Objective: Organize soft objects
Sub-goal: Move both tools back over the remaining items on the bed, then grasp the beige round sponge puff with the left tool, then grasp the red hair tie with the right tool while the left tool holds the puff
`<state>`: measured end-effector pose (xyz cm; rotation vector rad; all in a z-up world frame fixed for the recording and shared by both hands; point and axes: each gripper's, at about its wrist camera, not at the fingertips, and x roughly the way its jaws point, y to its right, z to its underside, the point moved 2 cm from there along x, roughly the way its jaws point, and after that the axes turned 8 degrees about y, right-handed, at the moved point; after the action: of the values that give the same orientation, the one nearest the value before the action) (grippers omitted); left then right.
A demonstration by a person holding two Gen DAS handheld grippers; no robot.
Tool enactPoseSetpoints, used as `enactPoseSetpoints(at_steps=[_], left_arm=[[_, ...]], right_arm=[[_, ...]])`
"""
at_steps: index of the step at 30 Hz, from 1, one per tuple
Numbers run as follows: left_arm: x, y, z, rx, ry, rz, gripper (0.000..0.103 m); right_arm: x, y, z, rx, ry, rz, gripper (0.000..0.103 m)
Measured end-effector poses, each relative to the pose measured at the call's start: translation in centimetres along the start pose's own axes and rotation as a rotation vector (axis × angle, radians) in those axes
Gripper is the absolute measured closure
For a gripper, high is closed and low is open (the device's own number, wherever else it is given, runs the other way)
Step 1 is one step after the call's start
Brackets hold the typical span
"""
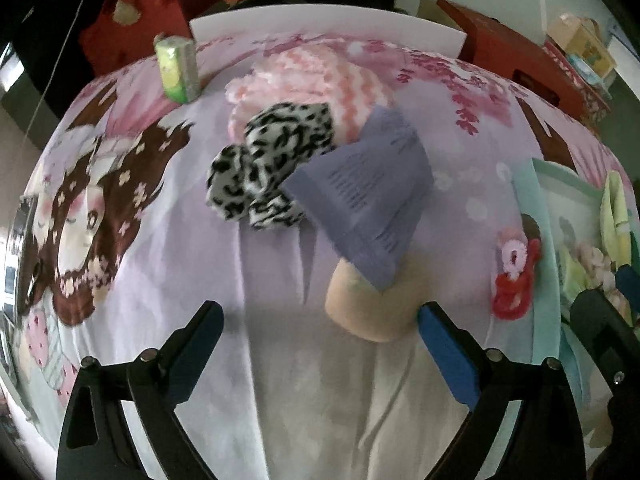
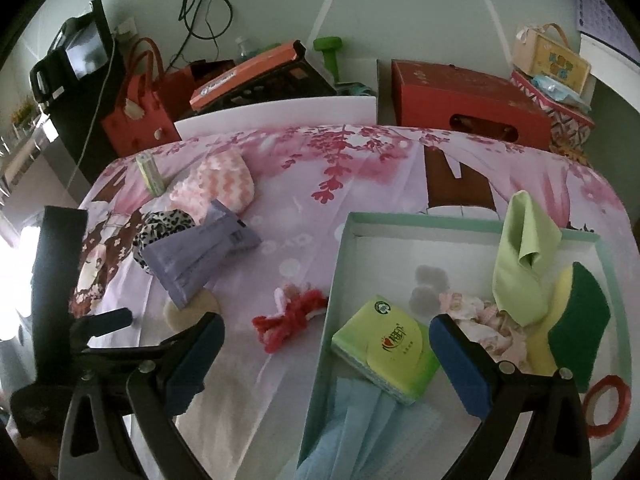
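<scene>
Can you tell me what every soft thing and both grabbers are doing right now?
Left gripper: open, empty.
Right gripper: open, empty.
Purple packet: lying on the round sponge and the leopard scrunchie.
Round sponge: flat, partly covered.
Leopard scrunchie: bunched on the bed.
Red knitted piece: outside the box.
Box: open.
Green tissue pack: inside it.
Green cloth: draped inside.

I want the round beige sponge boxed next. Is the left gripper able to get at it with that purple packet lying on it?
Probably yes: the left gripper is open, and the purple packet covers only the far edge of the beige sponge.
</scene>
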<state>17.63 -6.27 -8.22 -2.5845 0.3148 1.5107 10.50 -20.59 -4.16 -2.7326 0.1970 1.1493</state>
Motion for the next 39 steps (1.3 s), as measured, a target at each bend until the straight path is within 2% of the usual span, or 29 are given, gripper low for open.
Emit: enactPoseSetpoints(at_steps=[4,5,6,7,9,12,20,24,27,31,34,38,39], left_arm=[[0.1,1.3,-0.1,0.048,0.004,0.026,0.015],[0.2,1.5,-0.2,0.055,0.005,0.031,0.025],[0.3,1.7,-0.2,0.061,-0.001,0.045,0.03],[0.4,1.8,-0.2,0.062,-0.006,0.054,0.034],[0.6,2.0,-0.3,0.063,-0.004,0.057,0.036],[0.5,1.9,-0.5,0.053,0.003,0.072,0.051],[-0.6,0.6,0.2,0.005,0.01,0.112,0.052],[-1.2,-0.6,0.5,-0.042,0.012,0.114,0.052],[-1.9,-1.9,0.6,-0.108,0.015,0.142,0.052],[-2.9,-3.4,0.5,-0.17,0.045,0.143,0.052],[-3.8,-4.7,0.2,-0.213,0.077,0.139,0.052],[-4.6,-5.8,-0.2,-0.247,0.108,0.137,0.052],[-4.6,-5.9,-0.3,-0.251,0.112,0.138,0.052]], right_arm=[[0.0,0.2,0.0,0.011,-0.001,-0.006,0.0],[0.0,0.3,0.0,0.017,-0.001,-0.007,0.0],[0.0,0.4,0.0,0.024,-0.001,-0.007,0.0],[0.0,0.4,0.0,0.028,-0.001,-0.007,0.0],[0.0,0.6,0.1,0.036,-0.003,-0.005,0.0],[0.0,0.7,0.1,0.038,-0.004,0.001,0.0],[-0.1,0.6,-0.1,0.02,0.012,0.001,0.0],[-0.2,0.3,-0.1,0.026,0.033,-0.012,0.0],[-0.5,0.2,-0.1,0.049,0.057,-0.041,0.0],[-0.3,-0.4,0.0,0.023,0.037,-0.033,0.0],[-0.7,-1.0,-0.2,-0.017,0.061,-0.017,0.0],[-1.3,-2.1,-0.3,-0.061,0.094,-0.039,0.0],[-1.3,-2.4,-0.2,-0.063,0.095,-0.05,0.004]])
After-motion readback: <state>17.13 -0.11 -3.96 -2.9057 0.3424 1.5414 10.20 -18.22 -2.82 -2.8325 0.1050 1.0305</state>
